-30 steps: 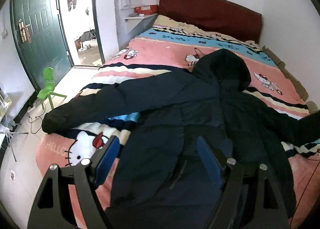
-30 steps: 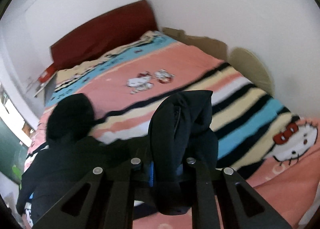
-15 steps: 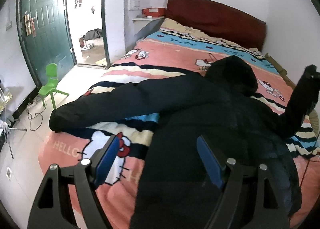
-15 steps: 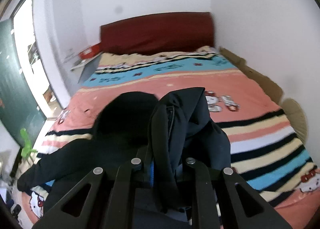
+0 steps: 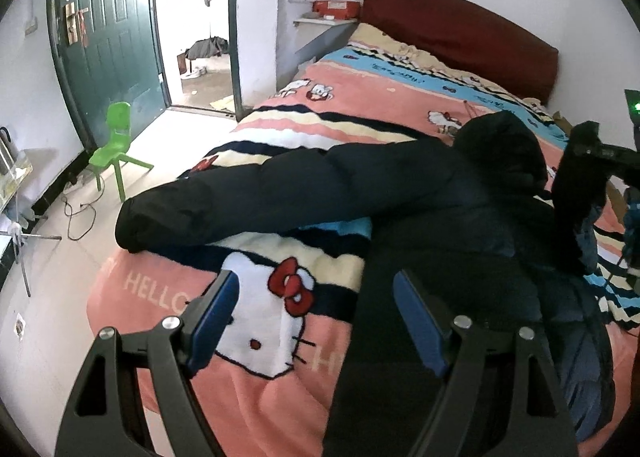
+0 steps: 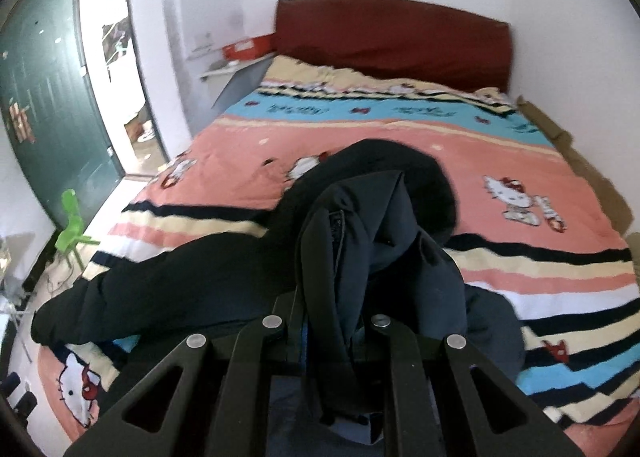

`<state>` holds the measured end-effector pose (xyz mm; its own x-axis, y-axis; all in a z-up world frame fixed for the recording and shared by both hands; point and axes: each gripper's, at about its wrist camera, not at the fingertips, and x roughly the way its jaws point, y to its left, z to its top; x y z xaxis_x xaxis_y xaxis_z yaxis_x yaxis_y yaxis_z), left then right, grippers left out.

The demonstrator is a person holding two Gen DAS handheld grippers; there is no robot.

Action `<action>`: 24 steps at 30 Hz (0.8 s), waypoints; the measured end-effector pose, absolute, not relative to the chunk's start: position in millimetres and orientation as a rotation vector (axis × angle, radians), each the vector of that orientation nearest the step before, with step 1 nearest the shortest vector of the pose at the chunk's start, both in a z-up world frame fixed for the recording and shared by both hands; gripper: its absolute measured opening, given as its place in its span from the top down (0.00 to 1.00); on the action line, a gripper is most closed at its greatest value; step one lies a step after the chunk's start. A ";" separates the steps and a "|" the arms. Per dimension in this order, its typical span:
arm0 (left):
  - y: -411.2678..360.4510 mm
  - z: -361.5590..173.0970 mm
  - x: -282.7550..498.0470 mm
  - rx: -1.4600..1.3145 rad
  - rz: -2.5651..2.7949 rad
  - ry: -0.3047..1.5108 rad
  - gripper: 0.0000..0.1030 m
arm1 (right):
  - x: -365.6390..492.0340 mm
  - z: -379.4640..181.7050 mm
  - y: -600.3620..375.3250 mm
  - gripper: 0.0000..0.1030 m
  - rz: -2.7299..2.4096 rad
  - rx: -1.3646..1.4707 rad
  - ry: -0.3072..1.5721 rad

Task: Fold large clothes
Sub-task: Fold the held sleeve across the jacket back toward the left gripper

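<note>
Black jacket sleeve, clamped in right tool, has swung inward; left tool stays spread.

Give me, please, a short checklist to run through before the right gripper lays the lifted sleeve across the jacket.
1. Right gripper jaws shut on the sleeve: ok, cloth bunched between them.
2. Sleeve clear of the bed: ok, its end is raised off the blanket.
3. Left gripper out of the way: ok, jaws open and empty, above the jacket's hem edge.
4. Other sleeve spread flat: ok, stretched toward the door side.
5. Hood flat: cannot tell.
6. Jacket body smooth under the fold: cannot tell, too dark.
</note>
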<state>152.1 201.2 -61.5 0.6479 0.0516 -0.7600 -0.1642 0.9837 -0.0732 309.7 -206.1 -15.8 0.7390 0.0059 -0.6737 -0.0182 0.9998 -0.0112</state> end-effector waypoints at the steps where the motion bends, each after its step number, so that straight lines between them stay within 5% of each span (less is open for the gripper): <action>1: 202.7 -62.9 153.2 -0.141 0.123 0.863 0.23 | 312.2 -20.9 -198.6 0.88 0.025 -0.017 0.746; 14: 210.5 -72.3 157.9 -0.119 0.156 0.892 0.23 | 336.8 -123.0 -118.7 0.84 0.092 -0.099 0.891; 18: 204.8 -67.7 156.9 -0.117 0.165 0.884 0.23 | 334.8 -143.0 -107.4 0.62 0.137 -0.105 0.922; 20: 200.8 -64.8 156.5 -0.118 0.168 0.881 0.23 | 328.1 -142.6 -101.4 0.31 0.189 -0.105 0.918; 24: 182.0 -55.5 156.5 -0.093 0.164 0.864 0.23 | 308.2 -125.2 -94.5 0.29 0.274 -0.098 0.867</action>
